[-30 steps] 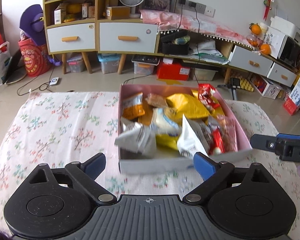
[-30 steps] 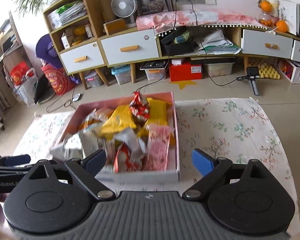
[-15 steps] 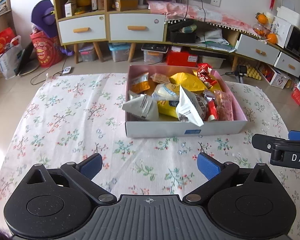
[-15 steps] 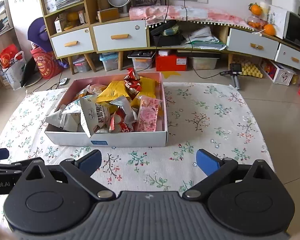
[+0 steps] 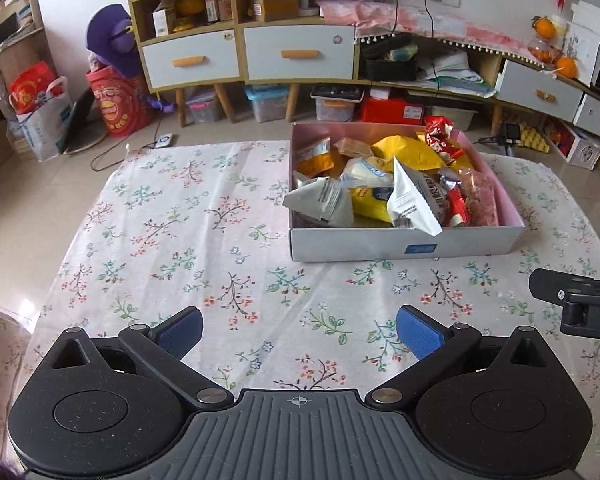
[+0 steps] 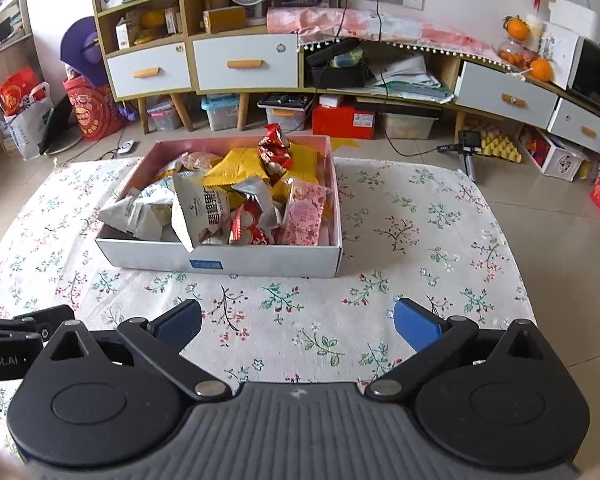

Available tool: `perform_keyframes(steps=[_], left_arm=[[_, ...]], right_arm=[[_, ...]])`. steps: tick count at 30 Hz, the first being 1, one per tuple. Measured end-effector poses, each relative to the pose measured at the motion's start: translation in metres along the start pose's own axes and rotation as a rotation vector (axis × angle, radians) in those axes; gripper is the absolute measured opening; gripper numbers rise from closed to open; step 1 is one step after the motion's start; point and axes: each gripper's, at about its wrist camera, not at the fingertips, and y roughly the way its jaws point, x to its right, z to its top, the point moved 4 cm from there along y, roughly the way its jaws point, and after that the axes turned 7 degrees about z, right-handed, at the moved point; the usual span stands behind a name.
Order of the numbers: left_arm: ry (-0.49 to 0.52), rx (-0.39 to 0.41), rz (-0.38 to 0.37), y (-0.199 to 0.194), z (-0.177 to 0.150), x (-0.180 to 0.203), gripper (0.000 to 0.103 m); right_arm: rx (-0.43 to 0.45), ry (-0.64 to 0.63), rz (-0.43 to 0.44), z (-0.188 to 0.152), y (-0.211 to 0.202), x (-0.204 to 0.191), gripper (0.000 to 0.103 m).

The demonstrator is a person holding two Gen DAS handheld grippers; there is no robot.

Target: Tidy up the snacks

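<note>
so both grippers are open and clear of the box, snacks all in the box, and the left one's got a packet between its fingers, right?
Not quite. The left gripper holds nothing: in the left wrist view only the floral tablecloth shows between its open jaws. The rest stands: the right gripper is open too, both are clear of the box, and the snacks are all inside it.

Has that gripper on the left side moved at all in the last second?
Yes. The left gripper has drawn back from the snack box: a strip of flowered cloth now lies between them. Its jaws have just been opening, empty.
</note>
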Motion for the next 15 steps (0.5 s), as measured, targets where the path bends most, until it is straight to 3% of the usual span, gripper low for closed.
perform_keyframes(steps=[15], left_arm=[[-0.036, -0.043, -0.026, 0.0008, -0.0044, -0.0022, 0.103]], right_arm=[[-0.013, -0.024, -0.028, -0.0052, 0.0048, -0.0077, 0.102]])
